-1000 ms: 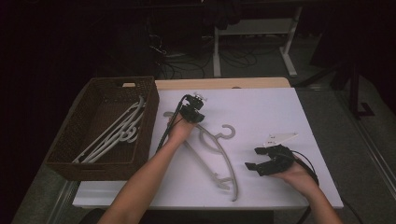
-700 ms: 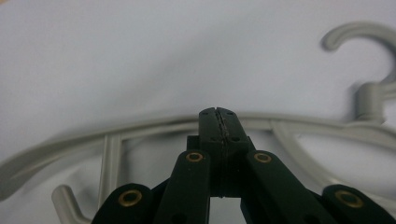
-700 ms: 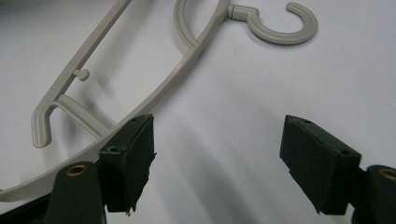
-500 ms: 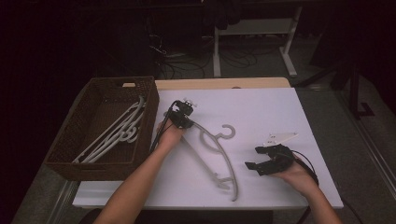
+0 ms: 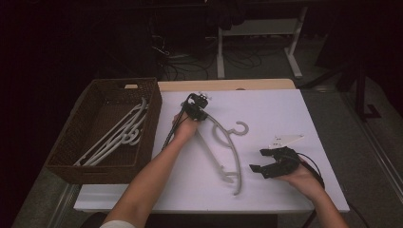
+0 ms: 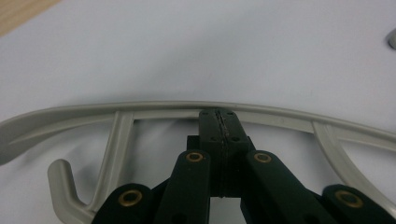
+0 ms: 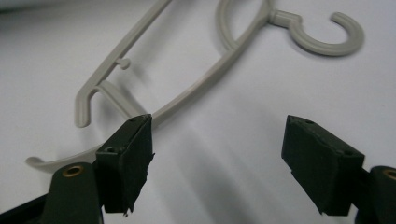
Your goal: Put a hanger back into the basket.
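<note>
Dragging toward the basket [image 5: 71, 156]: hanger [image 5: 227, 142], left tongs [image 5: 196, 110] clamped.

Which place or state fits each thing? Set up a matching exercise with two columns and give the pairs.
1. brown woven basket
2. grey plastic hanger on the white tabletop
3. left gripper
4. right gripper

A. jaws apart, nothing between them
B. at the table's left edge, hangers inside
C. shut on the hanger's arm
D. hook pointing away from the basket

Pairs: 1-B, 2-D, 3-C, 4-A

In the left hand-held gripper view the hanger [image 6: 140, 112] runs off both side edges, its hook unseen.
</note>
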Action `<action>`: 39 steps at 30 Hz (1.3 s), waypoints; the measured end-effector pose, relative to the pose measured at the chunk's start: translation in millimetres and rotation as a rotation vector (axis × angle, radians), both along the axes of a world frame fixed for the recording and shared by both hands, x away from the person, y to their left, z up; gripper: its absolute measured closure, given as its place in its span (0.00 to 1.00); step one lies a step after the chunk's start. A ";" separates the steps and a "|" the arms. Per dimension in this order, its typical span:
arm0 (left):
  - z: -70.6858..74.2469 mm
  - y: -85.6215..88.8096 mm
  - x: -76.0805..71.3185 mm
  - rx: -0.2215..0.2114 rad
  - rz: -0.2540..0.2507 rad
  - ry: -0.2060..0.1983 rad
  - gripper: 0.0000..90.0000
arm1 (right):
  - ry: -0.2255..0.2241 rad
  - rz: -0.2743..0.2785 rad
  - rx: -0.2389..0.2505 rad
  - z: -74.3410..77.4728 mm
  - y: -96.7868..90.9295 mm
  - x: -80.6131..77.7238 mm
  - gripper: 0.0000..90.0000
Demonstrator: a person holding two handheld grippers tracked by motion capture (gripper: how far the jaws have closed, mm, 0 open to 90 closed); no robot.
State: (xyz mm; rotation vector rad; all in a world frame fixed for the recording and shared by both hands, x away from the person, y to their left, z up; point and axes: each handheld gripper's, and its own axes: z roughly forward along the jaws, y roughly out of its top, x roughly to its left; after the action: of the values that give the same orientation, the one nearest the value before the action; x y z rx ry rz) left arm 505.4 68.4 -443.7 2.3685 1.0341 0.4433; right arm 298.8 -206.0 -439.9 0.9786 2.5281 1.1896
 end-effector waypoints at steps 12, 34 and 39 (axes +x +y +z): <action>1.7 -41.7 21.3 -0.030 -0.047 0.006 1.00 | 0.004 0.000 0.012 -1.0 -2.0 0.7 0.26; 4.2 -91.6 -114.1 -0.175 -0.386 0.116 1.00 | 0.027 -0.065 0.007 -5.4 -21.3 7.7 0.18; -5.0 -96.2 -128.4 -0.177 -0.417 0.147 1.00 | 0.024 -0.069 0.010 -4.3 -23.3 7.2 0.17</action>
State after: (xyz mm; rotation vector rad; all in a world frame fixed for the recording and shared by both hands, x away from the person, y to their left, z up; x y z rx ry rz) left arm 376.9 -27.8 -448.6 2.3942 0.5826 0.0226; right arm 306.1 -229.3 -444.2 1.0798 2.4868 1.1786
